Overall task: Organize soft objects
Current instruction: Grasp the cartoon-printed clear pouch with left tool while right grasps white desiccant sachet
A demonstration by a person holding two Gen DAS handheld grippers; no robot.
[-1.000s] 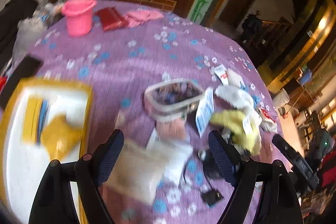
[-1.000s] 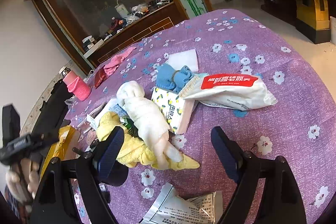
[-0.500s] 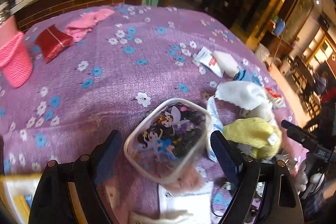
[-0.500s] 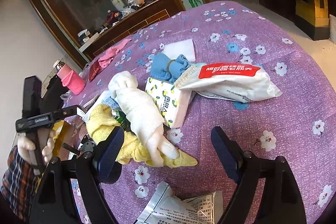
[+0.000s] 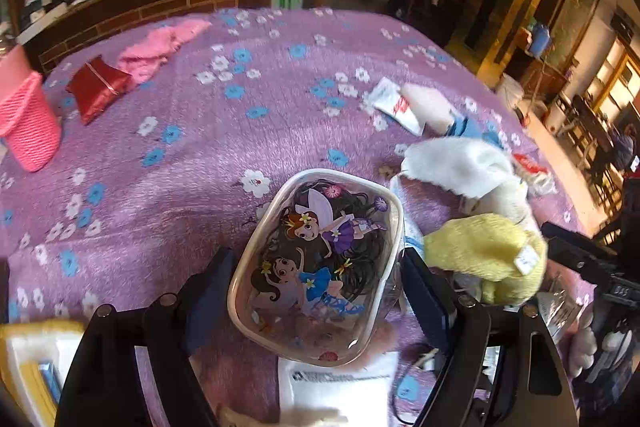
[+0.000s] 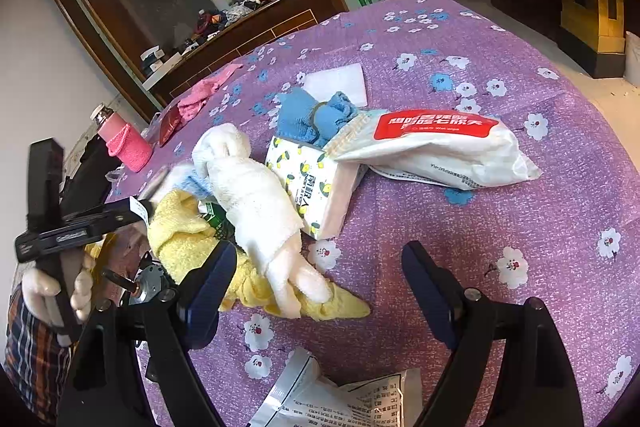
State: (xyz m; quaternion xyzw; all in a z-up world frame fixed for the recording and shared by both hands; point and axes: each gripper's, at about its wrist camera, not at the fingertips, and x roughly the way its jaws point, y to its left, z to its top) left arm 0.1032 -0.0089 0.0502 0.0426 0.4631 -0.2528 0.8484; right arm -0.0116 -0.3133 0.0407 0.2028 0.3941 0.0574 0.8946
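Observation:
My left gripper is open, its fingers on either side of a clear pouch printed with cartoon fairies on the purple flowered cloth. A yellow towel and a white towel lie to its right. In the right wrist view my right gripper is open and empty above the cloth, just in front of the white towel lying over the yellow towel. Behind them lie a blue cloth, a tissue pack and a wet-wipe pack.
A pink knitted bottle sleeve, a red pouch and a pink cloth lie at the far left. A yellow-rimmed tray is at the lower left. A printed paper packet lies by the right gripper.
My left gripper has swung right and forward from the tray to the fairy pouch, which now sits between its fingers. The right gripper has barely moved.

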